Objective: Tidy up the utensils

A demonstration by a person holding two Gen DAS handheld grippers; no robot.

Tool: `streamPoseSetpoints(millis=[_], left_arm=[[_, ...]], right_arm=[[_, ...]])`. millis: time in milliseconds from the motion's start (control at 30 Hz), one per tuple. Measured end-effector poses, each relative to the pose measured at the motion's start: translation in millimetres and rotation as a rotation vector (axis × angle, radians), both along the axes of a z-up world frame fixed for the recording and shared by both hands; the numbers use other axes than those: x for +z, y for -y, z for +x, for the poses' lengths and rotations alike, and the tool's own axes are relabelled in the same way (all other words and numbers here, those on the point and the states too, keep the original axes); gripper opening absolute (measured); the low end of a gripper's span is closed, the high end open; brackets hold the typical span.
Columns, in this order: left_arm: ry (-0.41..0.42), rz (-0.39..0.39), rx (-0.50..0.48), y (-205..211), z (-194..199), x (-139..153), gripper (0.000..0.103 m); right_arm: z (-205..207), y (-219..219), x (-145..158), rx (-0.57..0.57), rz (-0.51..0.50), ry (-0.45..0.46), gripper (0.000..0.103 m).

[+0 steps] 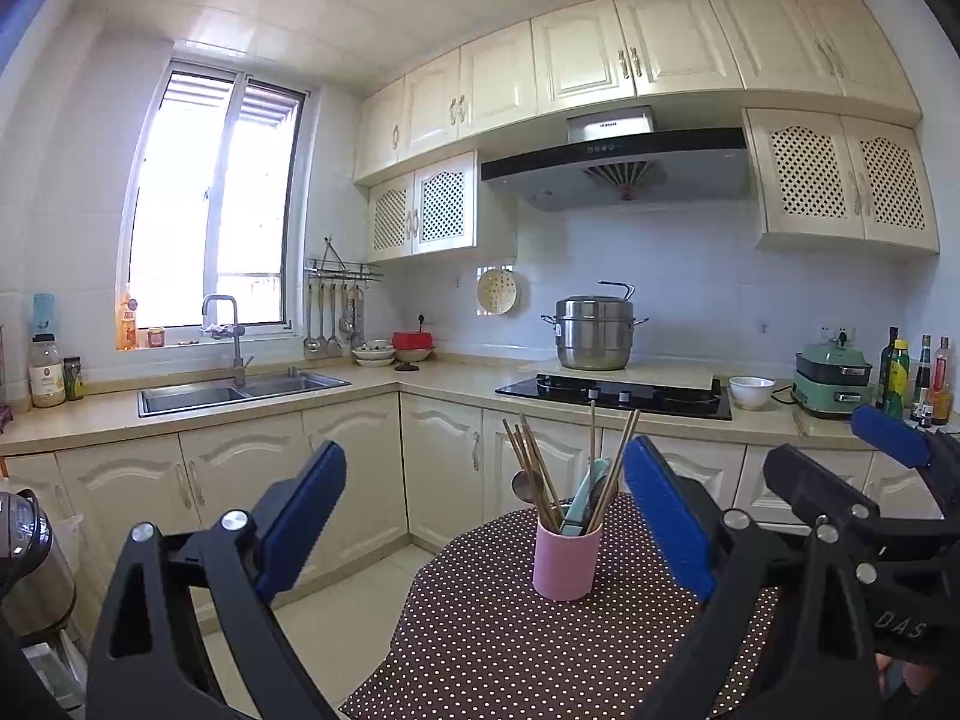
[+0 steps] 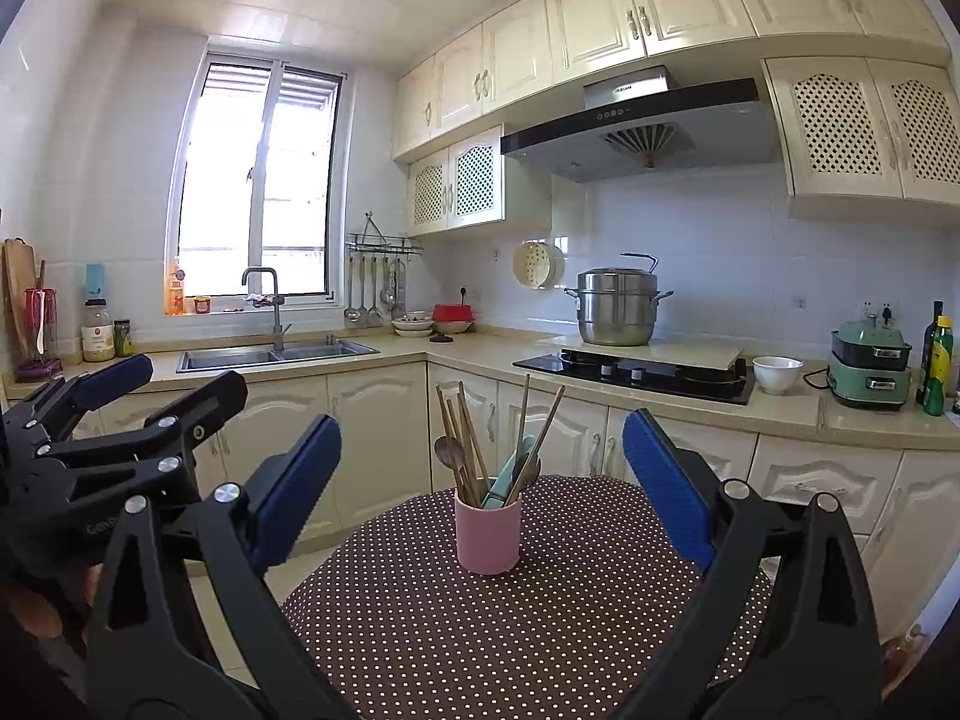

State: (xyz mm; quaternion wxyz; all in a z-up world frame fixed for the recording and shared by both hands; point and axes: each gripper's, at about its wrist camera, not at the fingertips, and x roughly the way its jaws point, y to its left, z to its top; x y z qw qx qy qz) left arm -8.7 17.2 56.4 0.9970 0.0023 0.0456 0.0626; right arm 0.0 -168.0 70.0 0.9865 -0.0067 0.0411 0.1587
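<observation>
A pink cup (image 1: 567, 558) (image 2: 487, 534) stands upright on a round table with a brown polka-dot cloth (image 1: 492, 630) (image 2: 510, 612). It holds wooden chopsticks (image 1: 531, 462) (image 2: 465, 432), a wooden spoon (image 1: 523, 487) (image 2: 450, 451) and a teal utensil (image 1: 585, 495) (image 2: 510, 474). My left gripper (image 1: 486, 516) is open, short of the cup, with nothing between its blue pads. My right gripper (image 2: 483, 480) is open too, facing the cup from nearer the table's front. Each gripper shows at the edge of the other's view.
Behind the table runs an L-shaped counter with a steel sink (image 1: 240, 390) (image 2: 276, 354), a black hob (image 1: 612, 396) carrying a steel pot (image 1: 594, 330) (image 2: 618, 306), a white bowl (image 2: 777, 373) and a green cooker (image 2: 870, 369). Ladles hang on a wall rack (image 2: 375, 294). A kettle (image 1: 30, 564) stands at the left.
</observation>
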Motion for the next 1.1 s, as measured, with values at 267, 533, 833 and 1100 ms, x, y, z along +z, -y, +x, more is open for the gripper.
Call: streamPoseSetpoints(millis=[267, 533, 833, 1100], left_arm=[[-0.001, -0.001, -0.003, -1.3, 0.5, 0.5, 0.092], [-0.002, -0.001, -0.002, -1.5, 0.4, 0.3, 0.092], [-0.002, 0.0, -0.002, -1.0, 0.3, 0.4, 0.092], [-0.005, -0.001, -0.003, -1.4, 0.2, -0.5, 0.092]], right_arm=[[-0.7, -0.9, -1.1, 0.002, 0.005, -0.004, 0.093], [-1.6, -1.6, -1.8, 0.004, 0.005, -0.006, 0.093], [-1.6, -2.1, -2.2, 0.003, 0.006, -0.007, 0.093], [-3.4, -2.8, -2.8, 0.004, 0.007, -0.011, 0.093]])
